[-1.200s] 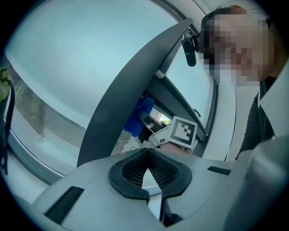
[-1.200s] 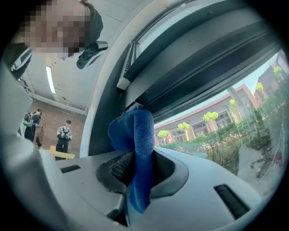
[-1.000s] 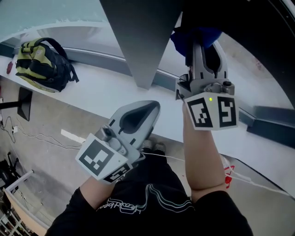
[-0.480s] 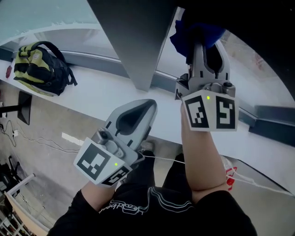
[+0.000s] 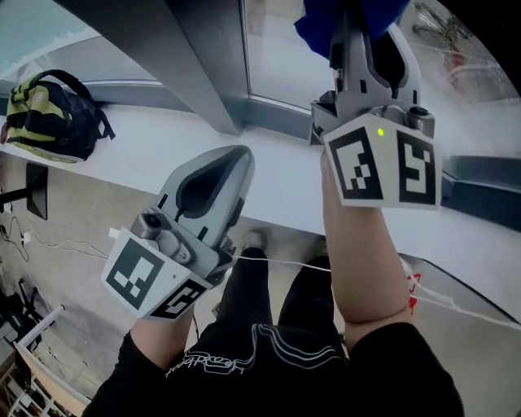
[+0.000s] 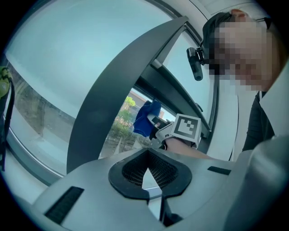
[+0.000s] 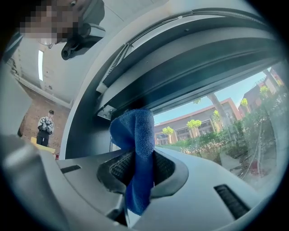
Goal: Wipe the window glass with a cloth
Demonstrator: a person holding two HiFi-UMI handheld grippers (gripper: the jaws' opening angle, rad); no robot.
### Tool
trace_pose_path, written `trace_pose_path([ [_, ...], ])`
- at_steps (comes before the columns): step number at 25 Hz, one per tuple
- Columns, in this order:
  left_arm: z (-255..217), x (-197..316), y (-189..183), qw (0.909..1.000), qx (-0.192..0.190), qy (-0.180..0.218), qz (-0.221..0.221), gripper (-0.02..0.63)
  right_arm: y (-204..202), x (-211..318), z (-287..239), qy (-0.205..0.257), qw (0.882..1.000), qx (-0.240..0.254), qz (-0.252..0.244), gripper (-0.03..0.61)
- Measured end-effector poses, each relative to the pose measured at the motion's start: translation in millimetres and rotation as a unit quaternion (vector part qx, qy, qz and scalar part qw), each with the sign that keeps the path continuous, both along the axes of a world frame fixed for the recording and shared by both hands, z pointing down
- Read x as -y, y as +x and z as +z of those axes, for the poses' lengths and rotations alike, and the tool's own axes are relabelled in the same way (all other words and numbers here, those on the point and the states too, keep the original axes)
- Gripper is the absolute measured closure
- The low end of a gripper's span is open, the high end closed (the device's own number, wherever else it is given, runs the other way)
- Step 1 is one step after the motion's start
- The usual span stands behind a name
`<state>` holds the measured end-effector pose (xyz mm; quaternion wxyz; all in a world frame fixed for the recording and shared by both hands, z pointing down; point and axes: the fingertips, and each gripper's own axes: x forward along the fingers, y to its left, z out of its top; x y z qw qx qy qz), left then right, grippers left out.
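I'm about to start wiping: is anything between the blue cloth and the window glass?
Nothing visible. The right claw is shut on the blue cloth, held up by the window glass; the dark frame post stands to its left, not between them.

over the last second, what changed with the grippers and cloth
Both grippers rose: the right gripper carried the blue cloth higher toward the window glass, and the left gripper lifted too. Unchanged: right fingers shut on the cloth, left shut and empty.
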<state>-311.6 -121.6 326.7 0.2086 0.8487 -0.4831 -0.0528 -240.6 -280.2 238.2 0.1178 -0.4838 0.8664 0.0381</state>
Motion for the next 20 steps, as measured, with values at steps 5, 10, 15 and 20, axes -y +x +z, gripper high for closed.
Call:
trace_pose_path([
  [5,2,-9,40,0.9999,0.002,-0.005,0.01,0.607,47,-3,-1,0.002,1.0,0.003,0.014,0.515],
  [10,6,-12,89,0.9997,0.001,-0.013,0.023,0.607,96,-2,-2,0.008,1.0,-0.006,0.021,0.515],
  [15,8,-9,153,0.9991,-0.001,-0.016,0.04,0.607,159,-3,0,0.007,0.999,-0.014,0.029,0.515],
  [20,-5,0,218,0.9982,-0.008,-0.021,0.055,0.607,230,-2,-12,0.0,0.999,-0.021,0.043,0.515],
])
